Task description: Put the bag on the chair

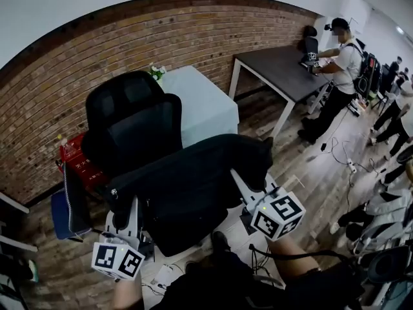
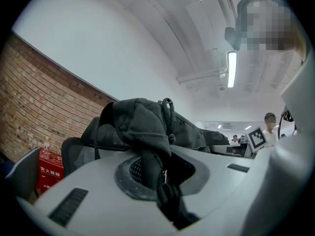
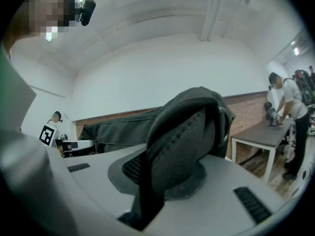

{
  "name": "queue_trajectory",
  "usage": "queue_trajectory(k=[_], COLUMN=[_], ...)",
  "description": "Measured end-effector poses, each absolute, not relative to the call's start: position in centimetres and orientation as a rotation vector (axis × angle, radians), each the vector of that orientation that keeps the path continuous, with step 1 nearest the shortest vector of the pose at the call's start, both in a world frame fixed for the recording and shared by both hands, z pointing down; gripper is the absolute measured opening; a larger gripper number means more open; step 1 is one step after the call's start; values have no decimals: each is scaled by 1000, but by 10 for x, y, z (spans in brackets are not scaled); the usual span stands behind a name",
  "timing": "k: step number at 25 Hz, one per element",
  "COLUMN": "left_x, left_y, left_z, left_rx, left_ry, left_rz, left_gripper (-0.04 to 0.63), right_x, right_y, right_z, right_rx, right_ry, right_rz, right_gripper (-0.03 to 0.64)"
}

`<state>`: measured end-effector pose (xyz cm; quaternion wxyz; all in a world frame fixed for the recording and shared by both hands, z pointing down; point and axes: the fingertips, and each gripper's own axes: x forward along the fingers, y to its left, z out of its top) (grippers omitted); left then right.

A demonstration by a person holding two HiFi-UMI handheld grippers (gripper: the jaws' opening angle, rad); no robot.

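Note:
In the head view a big black bag (image 1: 193,186) hangs in the air between my two grippers, just in front of a black office chair (image 1: 132,124) and over its seat. My left gripper (image 1: 129,213) is shut on the bag's left end. In the left gripper view, dark fabric with a zip pull (image 2: 163,178) is pinched between the jaws. My right gripper (image 1: 244,187) is shut on the bag's right end. The right gripper view shows a padded strap (image 3: 172,166) clamped in its jaws. The bag hides the chair seat.
A pale table (image 1: 203,108) stands behind the chair against the brick wall (image 1: 58,89). A dark table (image 1: 284,70) with a person (image 1: 339,70) at it is at the far right. A red crate (image 1: 77,161) sits left of the chair. Cables (image 1: 342,160) lie on the floor.

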<state>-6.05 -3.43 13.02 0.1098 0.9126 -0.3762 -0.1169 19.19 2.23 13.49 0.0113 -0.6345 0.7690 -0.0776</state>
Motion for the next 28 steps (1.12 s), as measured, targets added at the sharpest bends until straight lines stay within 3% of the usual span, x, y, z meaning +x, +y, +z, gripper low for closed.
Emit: queue_trajectory(k=[28], left_x=[-34], left_y=[-116], left_z=[159], left_rx=[2378], left_ry=[-1662], left_rz=[-336], left_gripper=[51], right_x=[221], right_y=[-160], right_z=[169], right_rx=[-1420], right_ry=[2802], right_rz=[-313], right_gripper=[69])
